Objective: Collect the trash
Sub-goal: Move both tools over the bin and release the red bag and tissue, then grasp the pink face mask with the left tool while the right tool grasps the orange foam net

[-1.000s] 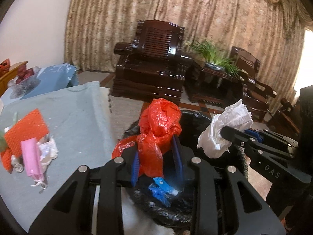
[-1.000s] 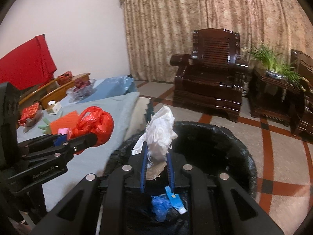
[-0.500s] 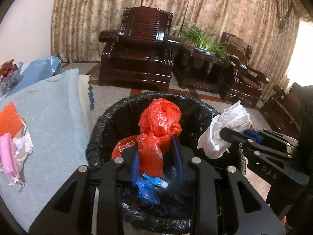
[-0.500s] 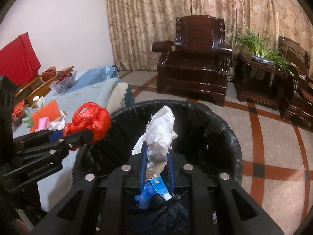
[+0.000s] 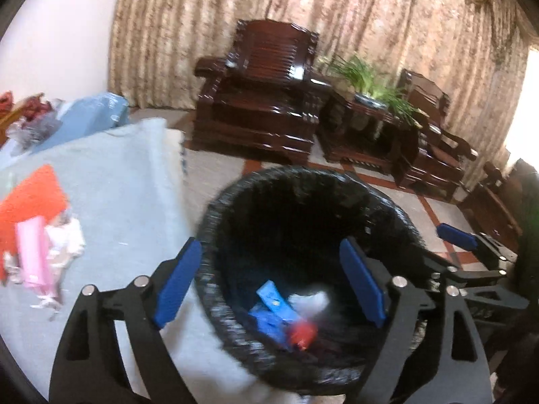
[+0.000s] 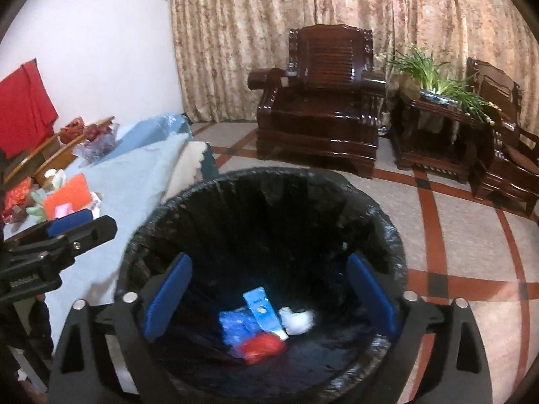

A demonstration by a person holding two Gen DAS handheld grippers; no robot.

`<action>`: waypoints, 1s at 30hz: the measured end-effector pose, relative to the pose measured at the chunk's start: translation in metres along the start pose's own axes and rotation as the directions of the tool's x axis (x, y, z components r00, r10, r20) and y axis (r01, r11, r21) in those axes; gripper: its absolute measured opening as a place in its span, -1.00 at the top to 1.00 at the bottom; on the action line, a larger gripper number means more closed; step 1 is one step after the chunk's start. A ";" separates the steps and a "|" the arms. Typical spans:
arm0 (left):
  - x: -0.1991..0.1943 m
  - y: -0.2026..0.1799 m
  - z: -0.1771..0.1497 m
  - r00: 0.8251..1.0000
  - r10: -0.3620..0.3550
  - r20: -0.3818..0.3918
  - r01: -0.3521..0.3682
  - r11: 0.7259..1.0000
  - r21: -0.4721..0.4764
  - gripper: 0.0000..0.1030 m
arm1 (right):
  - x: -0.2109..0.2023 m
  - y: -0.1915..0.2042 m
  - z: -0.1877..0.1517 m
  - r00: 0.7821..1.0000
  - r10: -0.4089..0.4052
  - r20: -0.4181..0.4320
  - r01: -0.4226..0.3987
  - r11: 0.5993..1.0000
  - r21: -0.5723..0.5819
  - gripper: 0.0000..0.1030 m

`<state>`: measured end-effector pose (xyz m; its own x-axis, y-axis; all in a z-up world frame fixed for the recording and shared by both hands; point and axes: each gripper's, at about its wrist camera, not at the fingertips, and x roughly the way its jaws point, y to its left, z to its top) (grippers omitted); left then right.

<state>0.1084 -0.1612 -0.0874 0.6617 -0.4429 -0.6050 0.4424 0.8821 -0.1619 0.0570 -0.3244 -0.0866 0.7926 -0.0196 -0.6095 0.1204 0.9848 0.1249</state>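
Both grippers spread over bin [image 6: 387,222]; only left view shows pink wrapper [image 5: 33,256].

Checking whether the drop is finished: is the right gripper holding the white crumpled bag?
No, the right gripper is open and empty, and the white crumpled bag lies at the bottom of the black bin.

Beige patterned curtain [image 6: 337,6] across the rear wall; dark carved wooden armchair [image 6: 320,107] before it; potted green plant [image 6: 434,77] on a dark side table [image 6: 434,134] just beside it; second armchair [image 6: 505,155] beyond; tiled floor [image 6: 471,235] with red bands.
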 end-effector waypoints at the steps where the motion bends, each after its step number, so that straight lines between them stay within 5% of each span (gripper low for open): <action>1: -0.007 0.006 0.000 1.000 0.024 0.014 -0.024 1.000 -0.001 -0.66 | 0.000 0.002 0.002 1.000 0.005 0.009 -0.005 1.000 -0.002 -0.84; 8: -0.049 0.051 0.001 0.982 0.173 0.078 -0.170 0.984 -0.052 -0.70 | -0.003 0.049 0.017 0.991 0.114 0.070 -0.111 0.993 -0.049 -0.86; 20: -0.088 0.157 -0.023 0.896 0.442 0.039 -0.427 0.882 -0.199 -0.65 | 0.030 0.145 0.027 0.956 0.286 0.070 -0.272 0.948 -0.164 -0.87; 30: -0.058 0.188 -0.037 0.895 0.445 -0.021 -0.437 0.867 -0.240 -0.49 | 0.061 0.200 0.024 0.939 0.341 0.040 -0.324 0.919 -0.223 -0.86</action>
<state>0.1306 0.0365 -0.1118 0.7765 -0.0001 -0.6301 -0.0509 0.9967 -0.0628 0.1437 -0.1329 -0.0800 0.8094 0.3103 -0.4986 -0.2794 0.9502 0.1378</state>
